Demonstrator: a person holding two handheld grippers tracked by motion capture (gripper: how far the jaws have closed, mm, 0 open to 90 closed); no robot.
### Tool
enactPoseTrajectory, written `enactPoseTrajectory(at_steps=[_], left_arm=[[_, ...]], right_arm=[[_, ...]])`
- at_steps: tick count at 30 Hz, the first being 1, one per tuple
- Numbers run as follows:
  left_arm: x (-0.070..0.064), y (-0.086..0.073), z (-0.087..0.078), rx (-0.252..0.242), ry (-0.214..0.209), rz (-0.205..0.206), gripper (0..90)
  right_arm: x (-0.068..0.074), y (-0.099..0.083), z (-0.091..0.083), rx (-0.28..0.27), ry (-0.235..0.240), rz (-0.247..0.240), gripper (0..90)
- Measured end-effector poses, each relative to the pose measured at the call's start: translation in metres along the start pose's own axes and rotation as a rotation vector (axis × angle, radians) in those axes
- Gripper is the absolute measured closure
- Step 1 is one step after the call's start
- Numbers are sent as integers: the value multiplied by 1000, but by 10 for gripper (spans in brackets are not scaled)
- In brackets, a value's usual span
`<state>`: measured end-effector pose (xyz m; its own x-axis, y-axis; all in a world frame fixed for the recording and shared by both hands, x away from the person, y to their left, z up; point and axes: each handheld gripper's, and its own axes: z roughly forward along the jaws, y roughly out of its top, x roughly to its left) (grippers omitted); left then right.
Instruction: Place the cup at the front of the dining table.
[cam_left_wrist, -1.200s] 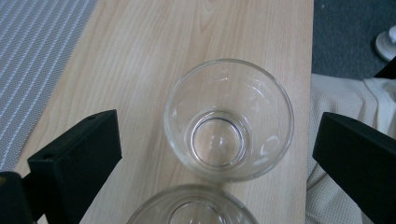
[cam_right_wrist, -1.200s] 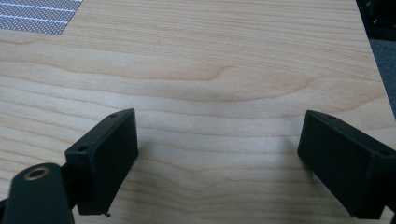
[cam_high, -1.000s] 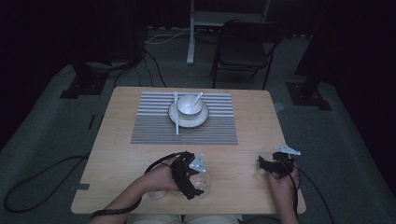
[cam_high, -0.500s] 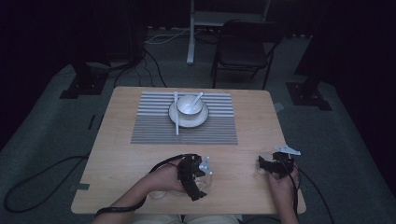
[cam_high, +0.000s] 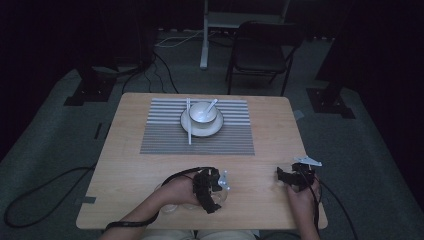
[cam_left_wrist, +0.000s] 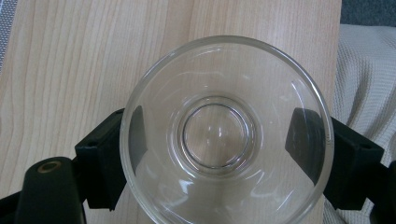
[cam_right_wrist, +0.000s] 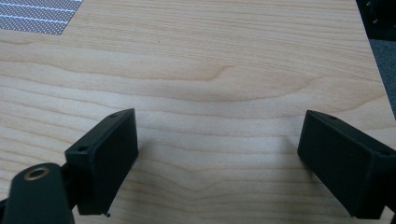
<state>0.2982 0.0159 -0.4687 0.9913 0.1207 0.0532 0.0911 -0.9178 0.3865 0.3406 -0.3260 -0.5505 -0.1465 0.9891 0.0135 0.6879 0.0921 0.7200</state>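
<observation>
1. The left gripper (cam_left_wrist: 224, 140) has its jaws set around a clear glass bowl (cam_left_wrist: 227, 130), one at each side of its wall.
2. The bowl sits at the frame's centre, on the wooden table (cam_left_wrist: 93, 60).
3. The right gripper (cam_right_wrist: 217, 154) gapes wide over bare wood.

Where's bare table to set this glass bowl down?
Bare wood lies between the left gripper holding the glass bowl and the right gripper, and in the strips beside the striped placemat to the table edges. The mat's far middle is crowded: white bowl, saucer, spoon and chopsticks.
</observation>
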Motion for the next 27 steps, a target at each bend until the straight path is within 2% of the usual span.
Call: enactPoseTrajectory(at_steps=[8,12,18,23,27], left_arm=[[2,0,1,-29,4,-22,178],[4,0,1,-46,25,-32,179],[10,1,-1,-40,14,-44,179],[18,2,-12,-74,37,-63,179],[30,-1,-25,-109,72,-106,179]], right_arm=[[0,0,0,0,0,0,116],[0,0,0,0,0,0,116],[0,0,0,-1,0,0,116],[0,0,0,-1,0,-1,116],[0,0,0,0,0,-1,116]])
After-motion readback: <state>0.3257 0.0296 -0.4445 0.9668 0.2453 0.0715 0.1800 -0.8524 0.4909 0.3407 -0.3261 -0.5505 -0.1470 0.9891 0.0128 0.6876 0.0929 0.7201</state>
